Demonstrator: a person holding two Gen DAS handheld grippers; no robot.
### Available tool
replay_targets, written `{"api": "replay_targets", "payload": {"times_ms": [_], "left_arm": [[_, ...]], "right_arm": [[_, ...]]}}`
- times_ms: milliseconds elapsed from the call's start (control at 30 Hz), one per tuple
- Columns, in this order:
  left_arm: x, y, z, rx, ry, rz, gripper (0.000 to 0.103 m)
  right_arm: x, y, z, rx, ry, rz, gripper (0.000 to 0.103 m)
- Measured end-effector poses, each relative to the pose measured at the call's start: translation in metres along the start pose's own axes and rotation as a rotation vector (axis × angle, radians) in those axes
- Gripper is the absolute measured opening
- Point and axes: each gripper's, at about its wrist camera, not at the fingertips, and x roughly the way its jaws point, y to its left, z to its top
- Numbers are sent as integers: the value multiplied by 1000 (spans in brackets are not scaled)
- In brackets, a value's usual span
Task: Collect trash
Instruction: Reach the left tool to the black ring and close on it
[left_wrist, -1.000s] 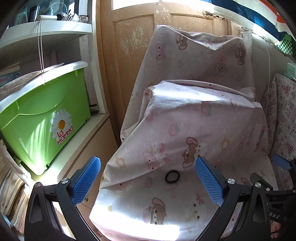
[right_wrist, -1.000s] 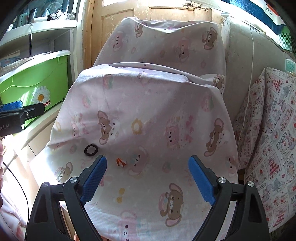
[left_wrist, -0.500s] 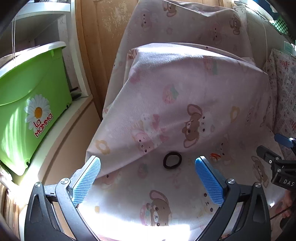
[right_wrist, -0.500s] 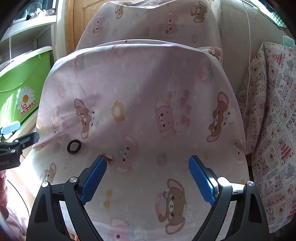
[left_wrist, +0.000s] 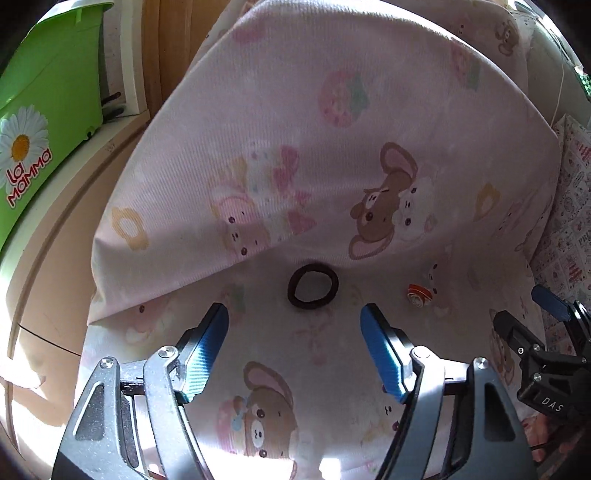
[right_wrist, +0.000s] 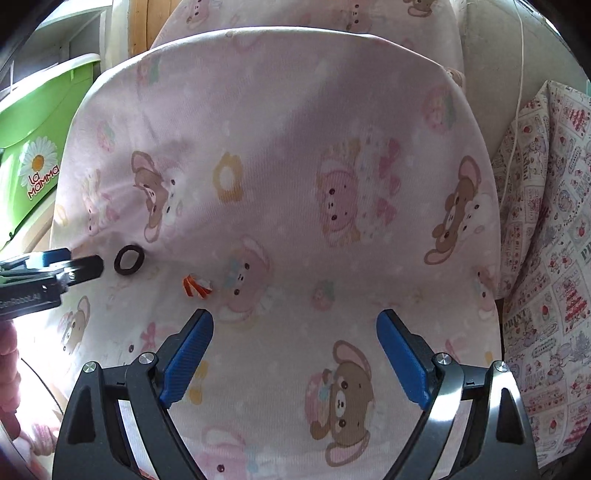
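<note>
A pale pink cotton sheet printed with cartoon bears covers a seat and fills both views, sunlit in patches. The left gripper, blue-padded, has just been narrowing its jaws, but they stand apart with nothing between them; its fingertips point at a dark brown elastic hair band lying flat on the sheet just beyond them. The right gripper is spread wide and empty above the sheet. A small crumpled orange and white wrapper lies just beyond its left fingertip, near the hair band but not touching it. Further out, a bright green plastic tub with a daisy label sits on a shelf to the left, and a patchwork-print cloth hangs to the right
</note>
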Motion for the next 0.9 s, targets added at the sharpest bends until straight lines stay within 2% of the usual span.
{"api": "replay_targets", "payload": {"times_ms": [100, 233, 400, 567, 667, 733, 800, 833, 900], "left_arm": [[11, 0, 6, -53, 39, -49, 66], [15, -13, 9, 35, -10, 41, 66], [27, -26, 7, 82, 11, 10, 68], [43, -34, 3, 116, 42, 55, 68], [47, -34, 2, 91, 44, 70, 66], [51, -38, 7, 83, 36, 76, 61], [50, -37, 13, 94, 35, 90, 45], [50, -38, 14, 104, 37, 92, 40], [51, -41, 18, 109, 47, 82, 18]], "right_arm": [[-2, 4, -1, -22, -13, -9, 91], [-3, 3, -2, -14, -8, -1, 91], [-3, 2, -3, -21, -1, -3, 91], [-7, -2, -4, -26, -15, -23, 91], [-8, -9, -3, -3, -8, -19, 91], [-9, -15, -3, 15, -5, -10, 91], [-10, -19, -2, 33, -6, -7, 91], [-11, -21, -1, 42, -8, -8, 91], [-11, -23, 0, 56, -11, -11, 91]]}}
